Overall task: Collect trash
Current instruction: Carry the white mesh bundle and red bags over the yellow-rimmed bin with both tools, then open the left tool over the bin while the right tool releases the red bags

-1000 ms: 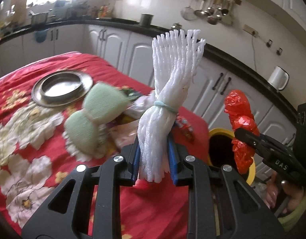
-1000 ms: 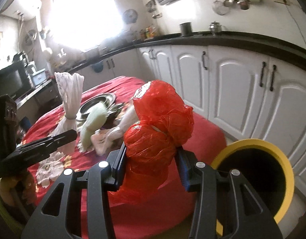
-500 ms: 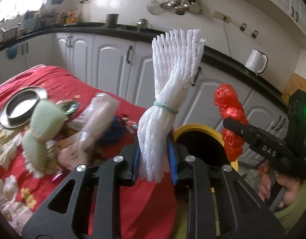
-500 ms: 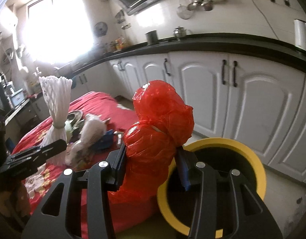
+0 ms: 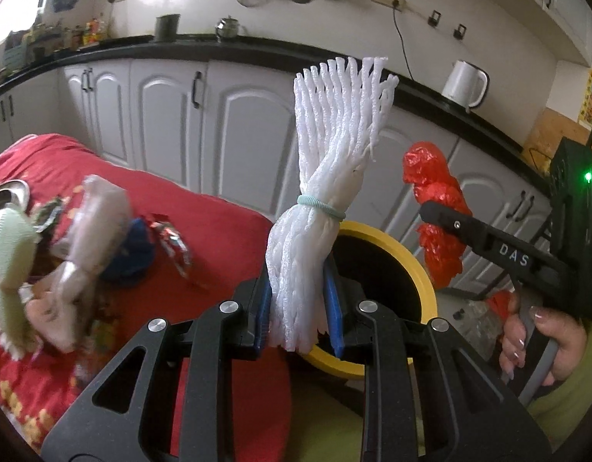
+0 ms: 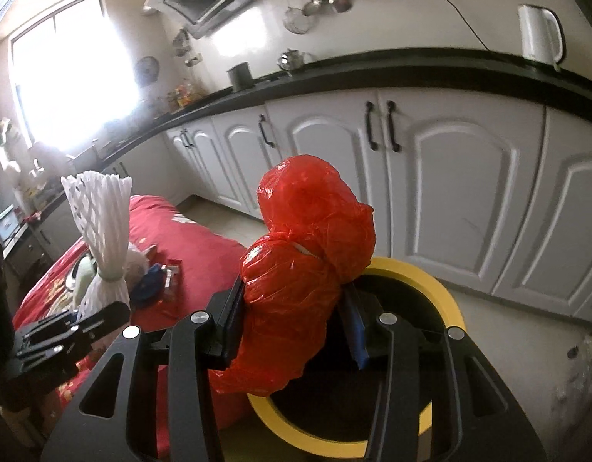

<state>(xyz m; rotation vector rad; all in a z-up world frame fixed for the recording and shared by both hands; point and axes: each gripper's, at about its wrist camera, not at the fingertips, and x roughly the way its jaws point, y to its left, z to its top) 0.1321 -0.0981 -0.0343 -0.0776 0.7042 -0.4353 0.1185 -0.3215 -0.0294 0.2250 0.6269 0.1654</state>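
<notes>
- I stood in a kitchen: white cabinets (image 6: 442,177) under a black counter (image 6: 411,67), a white kettle (image 5: 465,82) on it, and a bright window at far left.
- The surface (image 5: 226,238) wore a red flowered cloth, with leftover wrappers (image 5: 168,235) and a pale green foam piece (image 5: 5,269) lying on it.
- My left gripper (image 5: 299,317) was clenched on a white foam net bundle (image 5: 330,177), tied with a green band and standing upright.
- My right gripper (image 6: 296,331) was clamped on a crumpled red plastic bag (image 6: 303,269).
- A yellow-rimmed bin (image 6: 446,296) sat on the floor past the surface's edge; both grippers hid part of its rim.
- The leftover trash was blurred and hard to identify.
- The bin's dark mouth lay open below and beyond both grippers.
</notes>
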